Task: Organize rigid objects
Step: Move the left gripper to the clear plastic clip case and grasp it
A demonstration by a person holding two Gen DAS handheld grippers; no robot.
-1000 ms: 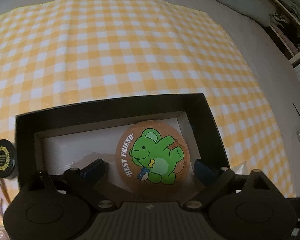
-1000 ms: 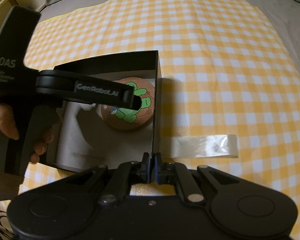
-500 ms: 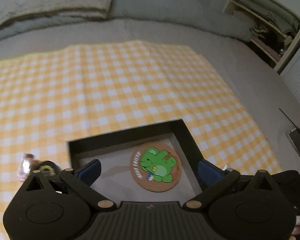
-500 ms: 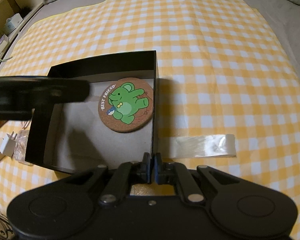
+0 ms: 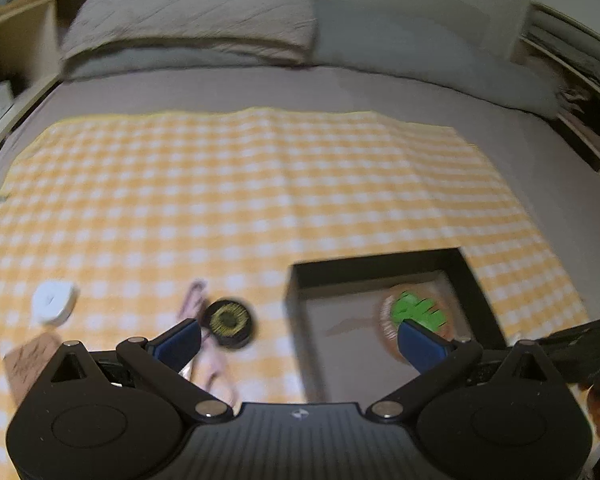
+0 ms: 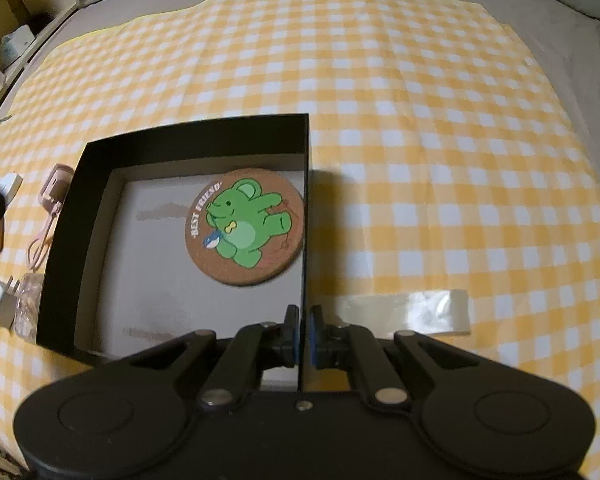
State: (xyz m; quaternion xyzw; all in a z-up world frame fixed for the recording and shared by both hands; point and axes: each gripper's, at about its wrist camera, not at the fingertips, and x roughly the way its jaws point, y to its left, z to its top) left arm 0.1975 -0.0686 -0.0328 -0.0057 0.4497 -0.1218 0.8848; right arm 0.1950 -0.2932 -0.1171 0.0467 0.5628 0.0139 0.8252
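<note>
Cork coaster (image 6: 245,226): flat inside black box (image 6: 196,136)
Left gripper (image 5: 300,340): jaws apart (nothing between)
Right gripper (image 6: 304,336): pinching the box wall

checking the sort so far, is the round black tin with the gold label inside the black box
No, the round black tin lies on the checked cloth, outside the black box.

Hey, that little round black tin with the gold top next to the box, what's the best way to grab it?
Grip the round black tin across its side wall, coming from above with the open left gripper. It lies flat on the checked cloth, lid up, so the low curved sides are the only opposing faces. Mind the pink tool touching it.
</note>
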